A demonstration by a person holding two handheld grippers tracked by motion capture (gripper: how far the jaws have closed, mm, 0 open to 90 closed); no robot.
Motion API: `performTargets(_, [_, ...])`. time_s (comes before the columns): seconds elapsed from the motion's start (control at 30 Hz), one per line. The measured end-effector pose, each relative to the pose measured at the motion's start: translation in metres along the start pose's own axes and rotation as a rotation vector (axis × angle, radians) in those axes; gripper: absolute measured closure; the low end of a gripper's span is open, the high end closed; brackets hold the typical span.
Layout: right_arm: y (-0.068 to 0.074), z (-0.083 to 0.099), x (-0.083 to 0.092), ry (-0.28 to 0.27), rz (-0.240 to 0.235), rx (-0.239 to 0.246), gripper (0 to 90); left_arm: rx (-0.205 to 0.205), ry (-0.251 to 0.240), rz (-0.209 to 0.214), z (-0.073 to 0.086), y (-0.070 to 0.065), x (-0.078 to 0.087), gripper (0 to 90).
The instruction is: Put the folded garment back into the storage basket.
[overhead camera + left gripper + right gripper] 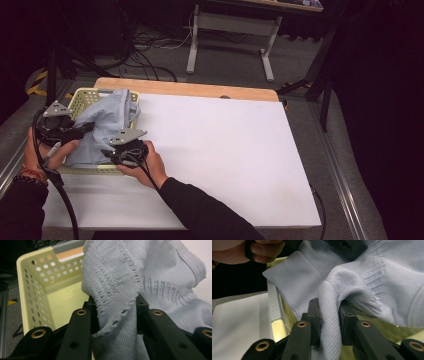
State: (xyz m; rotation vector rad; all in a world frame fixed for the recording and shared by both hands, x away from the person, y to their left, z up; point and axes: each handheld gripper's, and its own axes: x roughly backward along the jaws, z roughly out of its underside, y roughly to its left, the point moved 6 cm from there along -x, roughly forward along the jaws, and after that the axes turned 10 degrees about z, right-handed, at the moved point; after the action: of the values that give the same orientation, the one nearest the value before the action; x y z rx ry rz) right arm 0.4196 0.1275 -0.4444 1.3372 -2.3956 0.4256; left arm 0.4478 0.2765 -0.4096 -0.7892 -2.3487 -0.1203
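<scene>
A light blue-grey knit sweater [107,120] lies heaped over a pale yellow perforated basket [80,96] at the table's left. My left gripper [85,131] comes in from the basket's left side and is shut on a ribbed fold of the sweater [117,285]; its jaws [116,303] clamp the cloth above the basket's hollow [37,287]. My right gripper [111,154] sits at the basket's near edge, shut on another fold of the sweater [352,280], with the cloth pinched between its pads [329,308].
The basket stands on a white table top [225,150] with a wooden strip along its far edge [200,90]. The person's other hand [259,250] is close to the right gripper. Cables and a desk frame [230,35] lie on the floor behind.
</scene>
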Motion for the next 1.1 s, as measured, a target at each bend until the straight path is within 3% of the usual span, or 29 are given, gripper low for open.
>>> performTargets(0.3, [-0.004,0.004,-0.009,0.025,0.014,-0.017,73.4,0.007,0.046,-0.017,0.001,0.007,-0.012,67.3])
performTargets(0.4, [-0.005,0.005,-0.01,0.03,0.016,-0.025,69.9,0.009,0.063,-0.023,0.001,0.009,-0.017,66.2])
performTargets(0.43, [-0.008,0.006,-0.009,0.032,0.022,-0.038,61.6,0.01,0.08,-0.028,0.001,0.01,-0.02,66.0])
performTargets(0.5, [-0.009,0.006,-0.008,0.031,0.028,-0.043,59.4,0.006,0.09,-0.036,0.002,0.01,-0.021,65.5])
performTargets(0.67, [-0.012,0.005,0.003,0.016,0.039,-0.047,54.2,0.001,0.137,-0.061,0.005,0.013,-0.026,62.9])
performTargets(0.8, [-0.015,0.007,0.016,-0.01,0.048,-0.033,52.9,0.004,0.143,-0.073,0.005,0.015,-0.028,57.1])
performTargets(0.87, [-0.02,0.008,0.028,-0.021,0.071,0.006,51.6,0.011,0.143,-0.084,0.005,0.016,-0.028,51.8])
performTargets(1.07, [-0.033,0.013,0.053,-0.041,0.097,0.013,50.3,0.016,0.118,-0.094,0.003,0.016,-0.026,46.2])
performTargets(1.1, [-0.04,0.019,0.067,-0.047,0.112,0.022,49.7,0.027,0.103,-0.105,0.002,0.017,-0.026,43.0])
